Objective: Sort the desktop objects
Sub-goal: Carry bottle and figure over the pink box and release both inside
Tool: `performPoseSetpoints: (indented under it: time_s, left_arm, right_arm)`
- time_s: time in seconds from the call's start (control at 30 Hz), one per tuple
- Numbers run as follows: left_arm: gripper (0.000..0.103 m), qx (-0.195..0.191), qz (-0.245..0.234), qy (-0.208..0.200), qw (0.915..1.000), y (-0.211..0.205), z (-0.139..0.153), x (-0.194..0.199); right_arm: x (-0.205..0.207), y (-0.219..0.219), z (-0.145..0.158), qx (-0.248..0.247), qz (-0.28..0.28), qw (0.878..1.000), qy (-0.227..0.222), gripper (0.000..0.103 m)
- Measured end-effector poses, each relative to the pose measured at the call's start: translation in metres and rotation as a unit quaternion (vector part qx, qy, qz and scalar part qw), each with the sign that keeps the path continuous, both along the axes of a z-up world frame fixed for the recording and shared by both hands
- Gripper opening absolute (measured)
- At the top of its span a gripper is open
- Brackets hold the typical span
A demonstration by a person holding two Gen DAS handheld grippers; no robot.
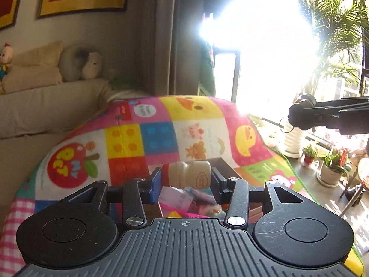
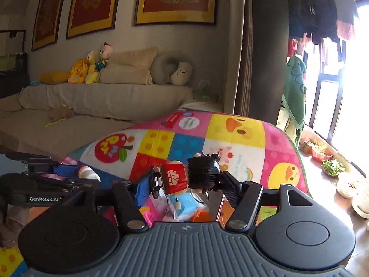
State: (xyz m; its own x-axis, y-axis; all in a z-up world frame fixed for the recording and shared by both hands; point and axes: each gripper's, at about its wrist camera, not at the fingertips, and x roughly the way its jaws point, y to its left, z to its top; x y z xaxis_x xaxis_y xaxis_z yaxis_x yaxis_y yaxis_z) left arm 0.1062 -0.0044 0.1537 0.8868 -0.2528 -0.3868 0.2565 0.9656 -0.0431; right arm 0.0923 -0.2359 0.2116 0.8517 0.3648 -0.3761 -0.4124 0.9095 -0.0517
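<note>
In the left wrist view my left gripper is shut on a small beige drink bottle with a red cap, which lies sideways between the pads. In the right wrist view my right gripper is shut on a small doll with a red body and black hair, also sideways. Both are held in the air above a dark-rimmed box holding several toys. The right gripper shows at the right edge of the left wrist view. The left gripper with the bottle shows at the left of the right wrist view.
A bright patchwork cartoon blanket covers the surface behind the box. Behind it stands a beige sofa with cushions and plush toys. Potted plants line the sunlit floor by the window on the right.
</note>
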Motion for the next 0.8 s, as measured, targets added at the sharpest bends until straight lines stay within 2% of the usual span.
performPoseSetpoints:
  time_s: [0.1, 0.23, 0.33, 0.43, 0.47, 0.5, 0.53, 0.57, 0.67, 0.73, 0.8]
  left_arm:
    - [0.048, 0.006, 0.008, 0.012, 0.9999, -0.009, -0.010, 0.027]
    - [0.048, 0.012, 0.018, 0.036, 0.9991, -0.019, -0.034, 0.055]
    - [0.060, 0.017, 0.026, 0.059, 0.9978, -0.016, -0.054, 0.067]
    - [0.070, 0.019, 0.047, 0.077, 0.9957, -0.003, -0.066, 0.058]
    - [0.079, 0.026, 0.056, 0.077, 0.9951, 0.002, -0.069, 0.051]
    - [0.086, 0.035, 0.067, 0.076, 0.9943, 0.005, -0.071, 0.044]
    - [0.090, 0.041, 0.074, 0.076, 0.9935, 0.009, -0.075, 0.036]
    - [0.095, 0.042, 0.076, 0.078, 0.9931, 0.013, -0.079, 0.028]
    - [0.101, 0.035, 0.073, 0.098, 0.9919, 0.021, -0.092, 0.003]
    - [0.103, 0.033, 0.078, 0.108, 0.9906, 0.023, -0.104, -0.017]
    - [0.103, 0.029, 0.082, 0.119, 0.9891, 0.025, -0.116, -0.034]
  right_arm:
    - [0.031, 0.003, 0.015, 0.013, -0.002, 1.000, 0.008, 0.064]
    - [0.089, 0.017, 0.003, 0.053, 0.001, 0.996, 0.072, 0.064]
    - [0.134, 0.039, -0.021, 0.081, -0.005, 0.992, 0.094, 0.065]
    - [0.166, 0.059, -0.047, 0.074, -0.036, 0.992, 0.098, 0.070]
    - [0.170, 0.060, -0.054, 0.076, -0.044, 0.991, 0.105, 0.070]
    - [0.169, 0.058, -0.060, 0.084, -0.045, 0.989, 0.113, 0.071]
    - [0.165, 0.054, -0.065, 0.093, -0.045, 0.988, 0.117, 0.074]
    - [0.158, 0.049, -0.068, 0.096, -0.046, 0.988, 0.114, 0.082]
    - [0.122, 0.031, -0.076, 0.097, -0.067, 0.989, 0.089, 0.098]
    - [0.093, 0.016, -0.083, 0.094, -0.071, 0.989, 0.084, 0.103]
    - [0.063, 0.007, -0.096, 0.077, -0.065, 0.991, 0.086, 0.103]
